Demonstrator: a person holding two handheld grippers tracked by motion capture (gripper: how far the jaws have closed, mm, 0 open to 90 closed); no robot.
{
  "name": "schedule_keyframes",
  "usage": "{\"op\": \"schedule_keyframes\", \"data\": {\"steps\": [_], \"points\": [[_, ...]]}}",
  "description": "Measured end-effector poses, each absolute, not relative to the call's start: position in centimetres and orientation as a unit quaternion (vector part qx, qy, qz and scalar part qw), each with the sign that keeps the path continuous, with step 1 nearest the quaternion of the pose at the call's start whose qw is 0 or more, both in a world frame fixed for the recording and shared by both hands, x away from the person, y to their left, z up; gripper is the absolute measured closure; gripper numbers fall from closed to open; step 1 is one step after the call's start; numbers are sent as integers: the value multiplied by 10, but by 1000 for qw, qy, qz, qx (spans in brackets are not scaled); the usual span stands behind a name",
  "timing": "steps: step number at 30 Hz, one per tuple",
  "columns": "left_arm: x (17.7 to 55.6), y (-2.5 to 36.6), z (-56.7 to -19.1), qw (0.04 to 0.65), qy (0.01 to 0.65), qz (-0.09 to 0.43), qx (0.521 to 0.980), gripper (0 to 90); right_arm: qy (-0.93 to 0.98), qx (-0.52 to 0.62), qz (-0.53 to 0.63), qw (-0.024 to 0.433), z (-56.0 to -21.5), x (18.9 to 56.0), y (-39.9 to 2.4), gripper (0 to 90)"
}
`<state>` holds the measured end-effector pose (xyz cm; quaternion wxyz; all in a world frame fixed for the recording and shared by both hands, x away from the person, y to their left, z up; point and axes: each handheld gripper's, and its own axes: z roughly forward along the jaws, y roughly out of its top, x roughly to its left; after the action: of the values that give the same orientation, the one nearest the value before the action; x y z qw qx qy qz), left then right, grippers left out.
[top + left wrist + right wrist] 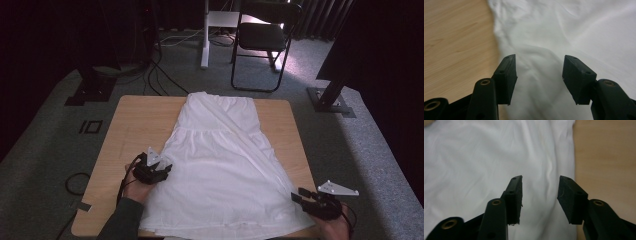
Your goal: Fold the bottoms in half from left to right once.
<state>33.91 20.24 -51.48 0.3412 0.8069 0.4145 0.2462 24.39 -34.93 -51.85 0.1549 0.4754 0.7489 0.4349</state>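
The right hand-held gripper (306, 198) is hovering at the near right corner of the hem of the white cotton dress (220, 165), jaws spread with nothing pinched; in the right gripper view the side edge of the cloth is lying just past the right jaw. Farther in, the left hand-held gripper (164, 169) is sitting over the dress's left side edge, also spread, cloth under the gap but not clamped. The dress is lying flat along the light wooden desk (135, 125), bodice far, skirt near. To fold cleanly, each gripper should be lowering onto the very edge, catching both layers before closing, then lifting evenly together.
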Motion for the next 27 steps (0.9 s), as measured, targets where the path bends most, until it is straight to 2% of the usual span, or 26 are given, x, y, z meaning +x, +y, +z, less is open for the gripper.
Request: {"op": "schedule_keyframes", "data": {"steps": [2,3,8,12,14,17,21,22,23,24,27], "points": [[349,208,-518,332,435,246,800,444,749,474,434,162,-517,254,-345,532],[353,211,-519,329,439,246,799,433,751,474,423,181,-516,279,-333,535],[369,218,-530,333,470,229,785,401,767,450,407,207,-517,342,-294,534],[376,218,-539,334,475,208,787,411,773,449,398,205,-521,390,-268,526],[378,216,-543,329,475,199,791,423,773,451,397,203,-521,400,-263,522],[380,215,-547,338,476,174,793,531,779,448,388,205,-523,426,-244,492],[376,212,-544,349,455,166,802,828,788,454,374,183,-532,448,-228,469],[374,211,-542,350,453,171,802,861,791,458,364,180,-535,453,-224,497],[372,210,-539,354,449,176,801,869,794,458,356,180,-537,455,-223,630],[368,210,-534,362,447,181,798,876,795,463,343,191,-535,457,-224,883],[353,211,-513,398,431,193,786,878,762,485,376,208,-521,451,-235,890]]}}
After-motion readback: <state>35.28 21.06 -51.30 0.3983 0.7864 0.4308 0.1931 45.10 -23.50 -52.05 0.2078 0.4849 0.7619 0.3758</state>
